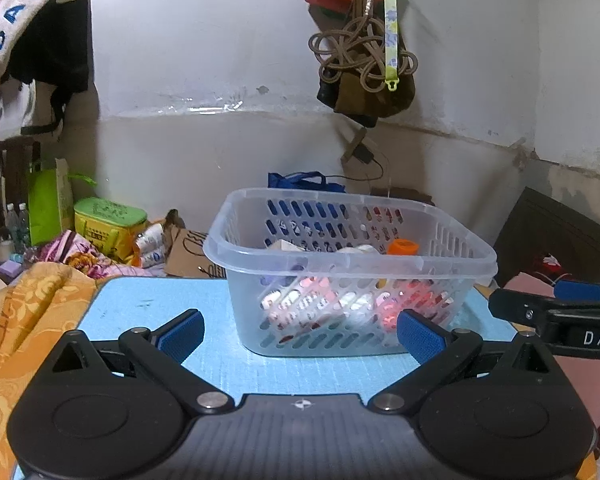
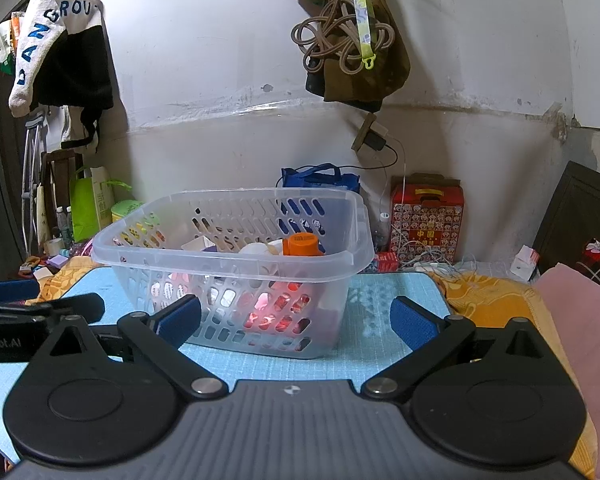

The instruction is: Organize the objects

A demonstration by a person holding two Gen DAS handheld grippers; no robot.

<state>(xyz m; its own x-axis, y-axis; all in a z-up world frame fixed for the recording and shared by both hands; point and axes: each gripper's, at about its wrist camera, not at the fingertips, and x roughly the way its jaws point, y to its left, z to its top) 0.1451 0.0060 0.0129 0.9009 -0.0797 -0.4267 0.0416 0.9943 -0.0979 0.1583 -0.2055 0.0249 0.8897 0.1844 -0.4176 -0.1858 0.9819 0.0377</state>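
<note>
Left wrist view, left to right: orange patterned blanket (image 1: 16,320) at the left edge, yellow-green box (image 1: 108,224) behind it on the clutter, then the light blue mat (image 1: 148,312). Left gripper (image 1: 300,334) low over the mat's near part, fingers spread wide, nothing between the blue pads (image 1: 182,334), just short of the basket's near wall. Clear slotted plastic basket (image 1: 352,268) sits on the mat, center-right, upright. Inside it: orange-capped bottle (image 1: 402,247) toward the right, a white box (image 1: 286,246) toward the left, more small packets at the bottom, blurred through the slots, can't tell what. Right gripper (image 1: 556,312) pokes in from the right edge, seen side on, beside the basket's right end, not touching. Right wrist view, left to right: hanging white and black jacket (image 2: 60,52) on the wall, green paper bag (image 2: 86,204) below, left gripper tip (image 2: 40,308) at the left edge, basket (image 2: 236,256) center-left on the mat (image 2: 380,300), orange cap (image 2: 302,244) showing above the rim. Right gripper (image 2: 296,324) also wide apart, holding nothing, left pad (image 2: 178,322) near the basket's front wall. Red patterned box (image 2: 426,218) against the wall behind, pink cloth (image 2: 580,312) far right.
</note>
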